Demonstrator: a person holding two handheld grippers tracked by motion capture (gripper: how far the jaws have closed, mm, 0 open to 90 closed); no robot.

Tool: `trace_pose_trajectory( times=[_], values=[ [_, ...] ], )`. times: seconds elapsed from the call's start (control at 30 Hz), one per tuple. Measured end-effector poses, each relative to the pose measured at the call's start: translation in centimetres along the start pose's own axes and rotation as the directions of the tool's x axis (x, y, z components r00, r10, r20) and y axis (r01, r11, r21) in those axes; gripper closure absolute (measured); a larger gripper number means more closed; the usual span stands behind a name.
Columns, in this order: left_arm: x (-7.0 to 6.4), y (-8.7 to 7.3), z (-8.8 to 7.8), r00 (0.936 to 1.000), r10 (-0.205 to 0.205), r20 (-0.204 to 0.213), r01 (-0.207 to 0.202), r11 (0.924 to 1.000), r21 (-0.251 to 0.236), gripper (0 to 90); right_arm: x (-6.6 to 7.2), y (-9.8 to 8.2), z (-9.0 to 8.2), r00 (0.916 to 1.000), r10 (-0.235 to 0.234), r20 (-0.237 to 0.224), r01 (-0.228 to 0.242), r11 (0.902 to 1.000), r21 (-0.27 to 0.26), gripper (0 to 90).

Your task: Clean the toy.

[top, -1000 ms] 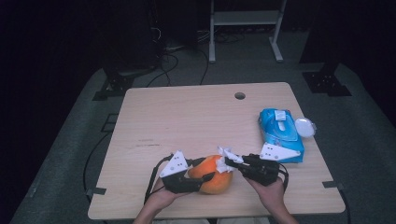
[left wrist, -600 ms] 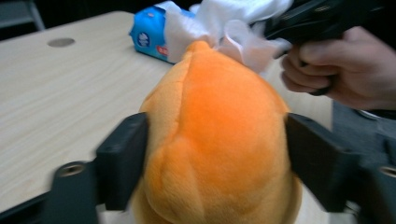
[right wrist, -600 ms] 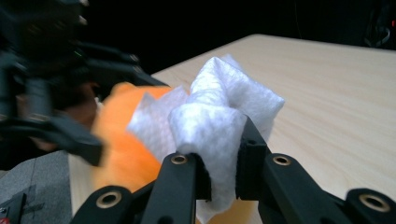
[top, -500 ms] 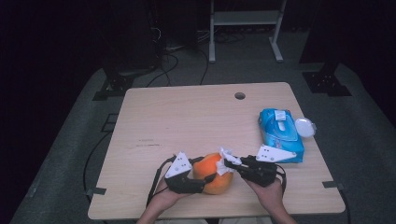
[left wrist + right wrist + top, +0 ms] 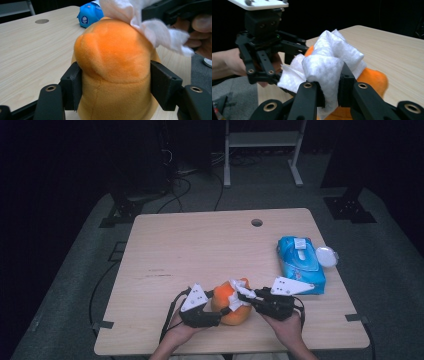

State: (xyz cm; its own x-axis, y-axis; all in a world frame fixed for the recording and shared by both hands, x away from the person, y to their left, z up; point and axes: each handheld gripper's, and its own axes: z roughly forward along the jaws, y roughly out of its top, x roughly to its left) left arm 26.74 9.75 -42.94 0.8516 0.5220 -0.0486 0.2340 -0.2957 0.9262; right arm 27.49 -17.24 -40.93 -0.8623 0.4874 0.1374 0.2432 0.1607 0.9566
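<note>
An orange plush toy stands on the desk near its front edge, and both hands work on it there. Seen from the high view, the left claw comes at the toy from its left and the right claw from its right, with a white wipe lying over the toy's top.

The left gripper view shows what the high view cannot. The left claw has its two black jaws pressed against the toy's flanks, one on each side, so it grips the plush body. Those jaws have just been closing a little, with the toy between them. Above the toy the wipe hangs from the other gripper, touching the toy's upper right shoulder. The person's fingers sit just behind the wipe.

The right gripper view settles the other grip. The right claw is clamped tight on a bunched fold of the wipe, and the rest billows up above the jaws and rests on the toy. Beyond the toy stands the left gripper, its pale top plate uppermost.

Behind the toy and to its right, by the desk's right edge, lies a blue pack of wipes. A small white lid lies just beside the pack.
</note>
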Motion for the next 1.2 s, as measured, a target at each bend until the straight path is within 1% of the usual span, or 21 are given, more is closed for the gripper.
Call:
trace_pose_trajectory(
  times=[0.07,0.13,0.17,0.2,0.27,0.33,0.4,0.47,0.5,0.53,0.6,0.73,0.8,0.87,0.93,0.97,1.0,1.03,1.1,1.17,1.2],
  values=[
    [0.1,-0.1,-0.1,0.9999,-0.01,0.006,0.01,0.9999,-0.005,35.0,-1.0,-0.3,-0.4,0.9988,0.026,0.043,-0.026,0.9997,0.003,78.8],
    [0.1,-0.1,0.0,0.9995,-0.028,0.012,0.028,0.9996,-0.01,30.5,-1.8,-0.7,-0.8,0.9961,0.047,0.074,-0.049,0.9987,0.014,78.8],
    [0.1,-0.1,0.1,0.9994,-0.033,0.009,0.033,0.9994,-0.01,26.7,-1.9,-0.8,-0.9,0.9951,0.071,0.069,-0.072,0.9973,0.011,78.8],
    [0.1,-0.1,0.3,0.9991,-0.043,0.002,0.043,0.999,-0.008,22.3,-1.7,-0.8,-0.9,0.9952,0.077,0.06,-0.077,0.997,0.006,78.8],
    [0.1,-0.2,0.6,0.9987,-0.051,-0.007,0.051,0.9986,-0.013,19.3,-0.7,-0.6,-0.5,0.9985,0.051,0.018,-0.051,0.9987,0.004,78.8],
    [-0.1,-0.2,0.4,0.9992,-0.029,-0.029,0.029,0.9994,-0.017,27.6,0.2,-0.2,0.0,0.9999,0.011,-0.009,-0.011,0.9998,0.016,78.8],
    [-0.3,0.1,0.1,0.9984,-0.019,-0.054,0.016,0.9991,-0.039,36.3,0.1,0.2,0.0,1.0,-0.003,0.004,0.002,0.9998,0.021,78.9],
    [-0.5,0.3,-0.1,0.9955,0.005,-0.094,-0.01,0.9986,-0.052,38.8,-0.8,0.1,-0.5,0.9989,0.024,0.04,-0.024,0.9996,0.014,78.8],
    [-0.5,0.4,-0.1,0.9936,0.012,-0.112,-0.018,0.9984,-0.054,38.8,-1.2,-0.1,-0.6,0.9972,0.034,0.067,-0.036,0.999,0.025,78.8],
    [-0.5,0.4,-0.1,0.9934,0.014,-0.114,-0.02,0.9985,-0.051,38.5,-1.6,-0.4,-0.6,0.9959,0.05,0.076,-0.053,0.998,0.036,78.8],
    [-0.5,0.2,0.1,0.9959,0.011,-0.089,-0.015,0.9991,-0.04,35.3,-1.6,-0.9,-0.5,0.9955,0.077,0.056,-0.079,0.9961,0.038,78.8],
    [-1.4,-0.1,0.4,0.9971,0.055,-0.051,-0.056,0.9982,-0.02,34.8,0.1,-0.1,0.1,0.9999,0.013,-0.009,-0.013,0.9998,0.017,78.8],
    [-1.7,-0.1,0.4,0.9967,0.078,-0.02,-0.079,0.9968,-0.014,34.3,0.2,0.3,0.0,1.0,-0.004,-0.001,0.004,0.9998,0.019,78.8],
    [-1.5,0.0,0.3,0.9972,0.072,0.02,-0.071,0.9972,-0.024,31.1,-0.5,0.0,-0.2,0.9996,0.024,0.012,-0.025,0.9996,0.015,78.7],
    [-1.1,0.1,-0.1,0.9985,0.037,0.042,-0.034,0.9976,-0.06,27.3,-1.1,-0.5,-0.5,0.9984,0.036,0.044,-0.037,0.999,0.026,78.8],
    [-0.9,0.3,-0.1,0.9995,0.014,0.027,-0.013,0.9982,-0.059,23.6,-1.3,-0.6,-0.6,0.9979,0.043,0.049,-0.044,0.9987,0.025,78.8],
    [-0.8,0.3,0.0,1.0,0.008,0.006,-0.007,0.9989,-0.046,19.7,-1.4,-0.7,-0.8,0.9976,0.055,0.04,-0.056,0.9982,0.021,78.9],
    [-0.8,0.2,0.2,1.0,0.009,0.003,-0.009,0.9994,-0.035,19.3,-1.3,-0.6,-0.8,0.9978,0.062,0.023,-0.063,0.9979,0.018,78.9],
    [-0.9,-0.3,0.5,0.9996,0.02,0.02,-0.02,0.9996,-0.022,22.7,-0.4,-0.3,-0.4,0.9987,0.043,-0.028,-0.042,0.9989,0.019,78.9],
    [-1.1,-0.5,0.5,0.9974,0.061,0.039,-0.06,0.998,-0.019,32.4,0.5,0.2,0.0,0.999,0.005,-0.045,-0.003,0.9996,0.028,78.8],
    [-1.2,-0.5,0.4,0.9959,0.077,0.047,-0.076,0.9969,-0.019,35.4,0.6,0.4,0.0,0.9986,0.0,-0.053,0.001,0.9997,0.023,78.9]
  ],
)
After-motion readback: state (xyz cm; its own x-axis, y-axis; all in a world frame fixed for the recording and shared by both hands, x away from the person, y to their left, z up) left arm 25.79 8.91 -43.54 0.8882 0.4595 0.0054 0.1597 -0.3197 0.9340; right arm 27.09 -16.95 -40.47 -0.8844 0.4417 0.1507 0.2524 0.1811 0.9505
